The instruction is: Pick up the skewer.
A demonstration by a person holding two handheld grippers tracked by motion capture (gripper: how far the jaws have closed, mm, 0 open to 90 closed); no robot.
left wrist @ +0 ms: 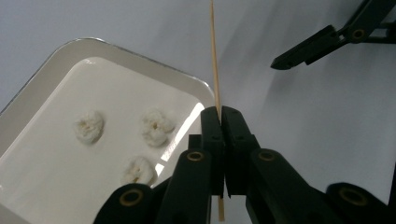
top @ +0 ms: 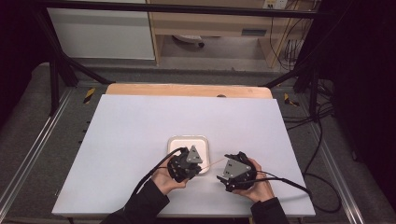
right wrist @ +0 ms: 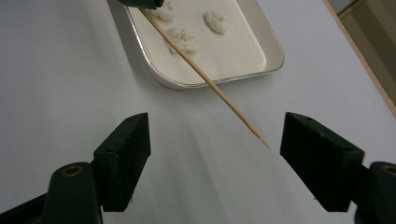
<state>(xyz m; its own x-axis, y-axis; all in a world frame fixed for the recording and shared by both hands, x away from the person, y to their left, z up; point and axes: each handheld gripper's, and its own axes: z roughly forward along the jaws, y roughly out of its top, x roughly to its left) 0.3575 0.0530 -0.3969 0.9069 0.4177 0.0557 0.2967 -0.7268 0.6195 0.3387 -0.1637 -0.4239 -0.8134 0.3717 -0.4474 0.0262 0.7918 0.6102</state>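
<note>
A thin wooden skewer [left wrist: 214,56] is pinched between the jaws of my left gripper [left wrist: 221,116], which is shut on it; the stick points away toward my right gripper. In the high view the left gripper [top: 185,164] sits at the near edge of a white tray [top: 173,142], the skewer [top: 211,163] reaching right. Three white puffy pieces [left wrist: 88,126] lie in the tray [left wrist: 42,74]. My right gripper [right wrist: 215,144] stands wide open just above the table, and the skewer's tip [right wrist: 261,140] ends between its jaws. The right gripper [top: 224,175] is held by a hand.
A white board [top: 140,121] covers the table, with a wooden strip [top: 187,89] along its far edge. Black cables [top: 299,186] trail from both grippers toward the near and right sides. Metal frame rails [top: 56,79] stand around the table.
</note>
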